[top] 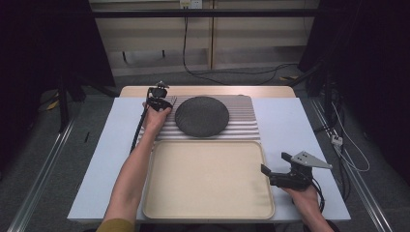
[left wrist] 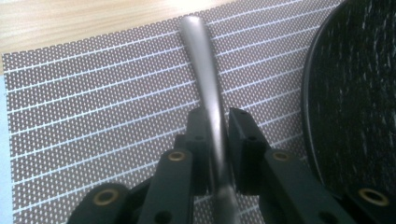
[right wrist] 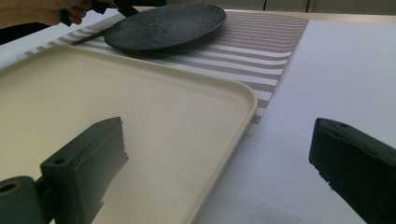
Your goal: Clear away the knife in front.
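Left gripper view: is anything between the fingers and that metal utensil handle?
Nothing visible. The left gripper is shut on the metal handle, its fingers pressing both sides, above the striped placemat beside the black plate.

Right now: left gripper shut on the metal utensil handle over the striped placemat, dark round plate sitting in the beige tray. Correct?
One thing is off. The dark round plate is not in the beige rectangular tray; it sits on the striped woven placemat beyond the tray, as the high view shows. The left gripper is indeed shut on the metal utensil handle over that placemat.

Beige tray (right wrist: 140, 121) between spread jaws
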